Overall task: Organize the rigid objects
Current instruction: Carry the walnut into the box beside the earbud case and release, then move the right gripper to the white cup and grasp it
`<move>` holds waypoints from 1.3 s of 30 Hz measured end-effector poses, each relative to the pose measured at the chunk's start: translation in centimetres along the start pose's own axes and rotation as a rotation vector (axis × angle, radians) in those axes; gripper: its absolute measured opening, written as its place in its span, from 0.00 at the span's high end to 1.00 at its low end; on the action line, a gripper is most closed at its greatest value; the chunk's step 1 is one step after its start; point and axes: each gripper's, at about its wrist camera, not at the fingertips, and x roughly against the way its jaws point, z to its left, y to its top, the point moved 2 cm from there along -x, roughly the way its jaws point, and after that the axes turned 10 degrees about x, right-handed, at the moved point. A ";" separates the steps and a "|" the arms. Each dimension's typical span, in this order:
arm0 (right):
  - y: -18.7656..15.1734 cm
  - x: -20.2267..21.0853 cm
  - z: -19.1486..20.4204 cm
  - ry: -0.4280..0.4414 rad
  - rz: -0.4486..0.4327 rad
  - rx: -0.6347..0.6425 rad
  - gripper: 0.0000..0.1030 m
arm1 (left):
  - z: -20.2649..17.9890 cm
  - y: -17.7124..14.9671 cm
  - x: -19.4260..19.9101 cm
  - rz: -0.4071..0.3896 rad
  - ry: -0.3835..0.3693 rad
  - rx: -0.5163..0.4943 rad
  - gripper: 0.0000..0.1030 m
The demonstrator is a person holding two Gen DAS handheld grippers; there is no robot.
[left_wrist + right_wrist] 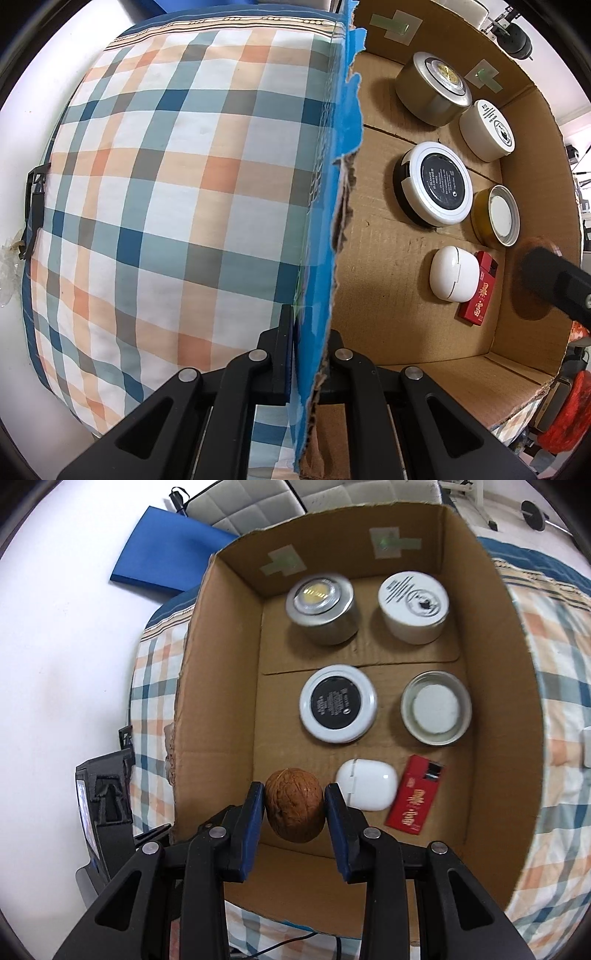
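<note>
Checked cloth [166, 192] in blue, orange & white covers the soft surface under a cardboard box [218, 686]. White floor shows past it, w/ a blue pad [166, 550] at the far end in the right cam.

Hard to see: my left gripper [310, 332] has one finger outside the box wall & the other mostly hidden behind the torn blue-taped edge [332, 206]. In the left cam my right gripper is only a dark blurry bar [557, 284] cut off by the frame edge, w/ a brown smudge at its tip, can't tell more there. Labels on the lids are too small to read.

Pose: left gripper points straight down, jaws pressed together on the box wall, pinching it. Right gripper [294, 805] tilts down over the near end of the box, jaws pinching a walnut [294, 805], one blue pad [255, 812] on each side of it.

Walnut hangs above the box floor, near the left wall, just beside a white earbud case [369, 788]. A red lighter [415, 797] lies right of the case. Further in: a white-rimmed round compact [338, 709] & a glass jar w/ metal lid [436, 712]. At the far end: a silver tin [321, 607] & a white jar [413, 607]. All 6 sit in 2 neat rows, apart from each other.
</note>
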 end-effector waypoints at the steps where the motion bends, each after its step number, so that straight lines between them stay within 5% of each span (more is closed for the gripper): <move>1: 0.0 -0.2 0.1 0.003 0.005 -0.002 0.65 | 0.0 0.0 0.0 0.000 0.000 0.000 0.95; 21: 0.6 -4.4 0.6 -0.010 0.090 -0.015 0.62 | -0.4 0.1 0.0 -0.003 0.003 -0.003 0.95; 24: 0.8 -4.6 0.8 -0.023 0.095 -0.017 0.46 | -0.4 0.1 0.0 -0.002 0.002 -0.001 0.95; 26: 0.9 -4.5 0.9 -0.028 0.089 -0.020 0.25 | -0.5 0.1 0.1 -0.003 0.002 -0.001 0.95; 39: 0.9 -0.2 -0.1 -0.080 0.022 -0.023 0.25 | -0.7 0.2 0.1 -0.004 0.006 -0.001 0.96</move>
